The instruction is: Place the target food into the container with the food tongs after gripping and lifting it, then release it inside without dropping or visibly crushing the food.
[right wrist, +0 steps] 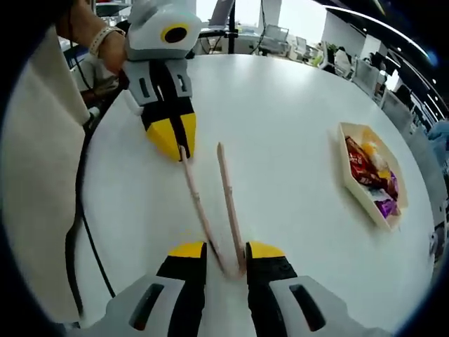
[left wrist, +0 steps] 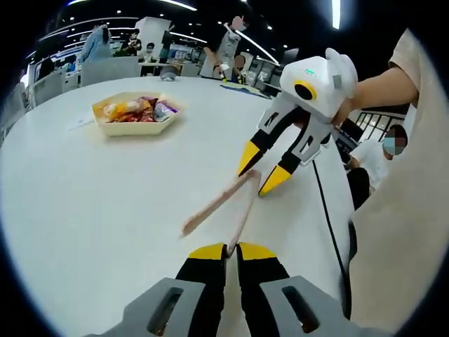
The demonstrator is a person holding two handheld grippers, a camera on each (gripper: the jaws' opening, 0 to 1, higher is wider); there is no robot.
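Pale pink food tongs (left wrist: 223,200) lie in a V on the white table (left wrist: 91,203). My right gripper (left wrist: 262,169) comes in from the right, and its jaws press both arms just ahead of the hinge end of the tongs (right wrist: 228,210). My left gripper (left wrist: 232,251) is shut on the tip of one tong arm, and the left gripper (right wrist: 172,142) shows again at the top left of the right gripper view. A cream hexagonal tray (left wrist: 133,131) holds several wrapped snacks (left wrist: 140,109) farther out. That tray (right wrist: 354,186) lies apart from the tongs, to the right.
A black cable (left wrist: 326,203) trails across the table edge, and the cable (right wrist: 88,210) runs beside a person's light sleeve (right wrist: 35,161). Chairs, desks and people stand beyond the table's far edge. Bare tabletop lies between tongs and tray.
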